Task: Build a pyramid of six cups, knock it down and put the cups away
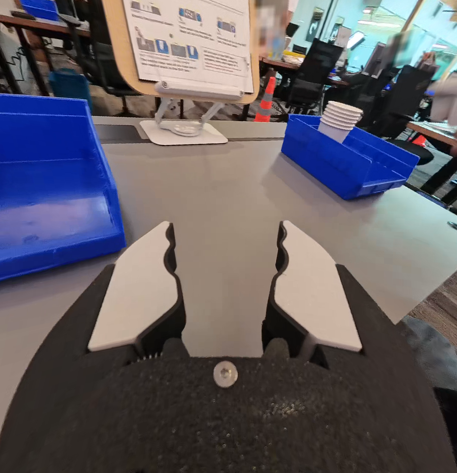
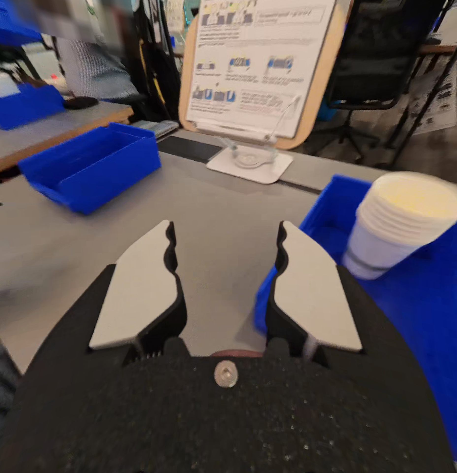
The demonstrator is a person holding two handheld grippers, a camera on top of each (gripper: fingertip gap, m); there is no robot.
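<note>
- Left gripper [image 1: 226,225]: fingers [image 1: 143,281] spread wide, nothing between them, only bare grey worktop [image 1: 222,192] showing through the gap.
- Right gripper [image 2: 226,225]: fingers [image 2: 143,281] likewise wide apart and holding nothing, poised over the worktop [image 2: 209,217], right finger overlapping the near wall of a blue bin [image 2: 414,307] in the picture; contact impossible to tell.
- Stack of white cups [image 2: 401,225] nested together, standing tilted inside that blue bin, close on the right in the right wrist view, blurred there.
- Same stack of cups [image 1: 340,120] seen from the left wrist view farther off, upright in the bin [image 1: 345,163] at the worktop's right edge.
- Second blue bin, with nothing visible inside: large and close on the left in the left wrist view [image 1: 43,179], small and farther left in the right wrist view [image 2: 94,166].
- At the far edge, between the bins, an instruction sheet on a tan board [image 1: 191,46] on a white stand [image 2: 250,163].
- Only in the left wrist view: an orange traffic cone [image 1: 266,102] beyond the worktop.
</note>
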